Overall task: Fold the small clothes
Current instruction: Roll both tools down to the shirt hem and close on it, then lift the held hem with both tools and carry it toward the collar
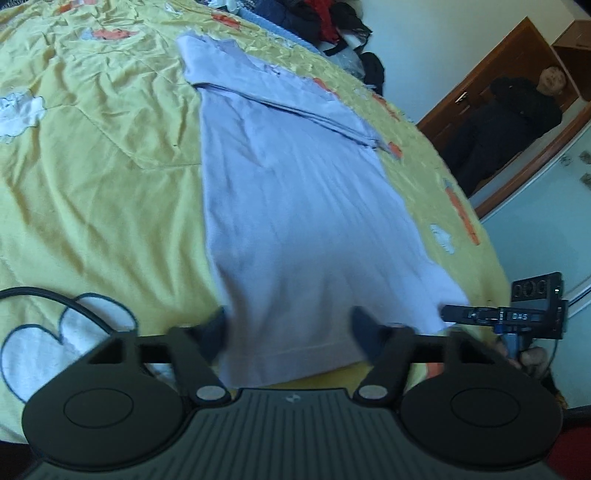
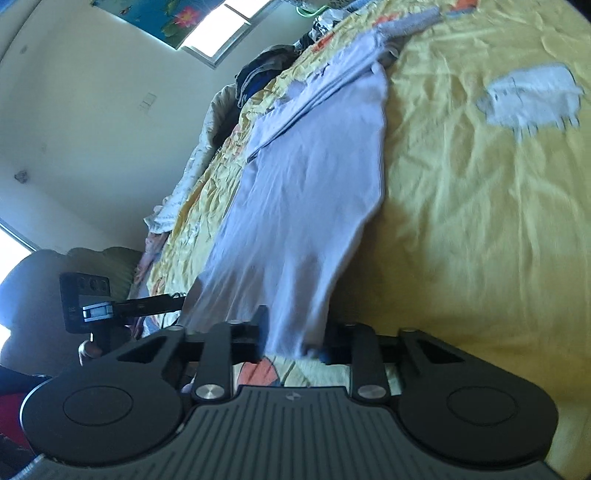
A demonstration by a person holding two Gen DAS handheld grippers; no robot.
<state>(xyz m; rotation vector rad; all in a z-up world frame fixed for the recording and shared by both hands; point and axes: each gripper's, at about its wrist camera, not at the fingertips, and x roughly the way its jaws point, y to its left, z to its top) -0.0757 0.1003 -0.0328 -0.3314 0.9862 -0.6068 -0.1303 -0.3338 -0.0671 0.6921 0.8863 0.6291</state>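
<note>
Item: pale lilac shirt [image 1: 295,206], lying lengthwise on my yellow patterned bedspread [image 1: 99,155]. The body is smoothed out and runs away from me toward 12 o'clock. A sleeve is already folded across the upper part, as a diagonal band at about 1 o'clock in the left view. The hem is the edge nearest me.

Item: my left gripper [image 1: 290,334]. Its jaws stand partly apart and straddle the near hem. The cloth runs between them, and its left edge lies against the 9 o'clock finger [image 1: 216,332]. The other finger rests on the cloth, but I cannot tell whether the pads are pinching yet.

Item: my right gripper [image 2: 293,338]. It sits narrower, at the other hem corner. The fabric draws to a peak between the fingers there, so I read this as a grip taken on the shirt.

Item: pile of dark clothes [image 1: 325,22], at the far edge of the bed at 12 o'clock, well apart from the work.

Step in hand, by my judgement: taking hold of both bottom corners, ready for the lengthwise fold.

Next move calls for: a firm pinch on the left side, then lifting both corners together and carrying the hem toward the collar at 12 o'clock. My hands should keep level so the fold lands square.
</note>
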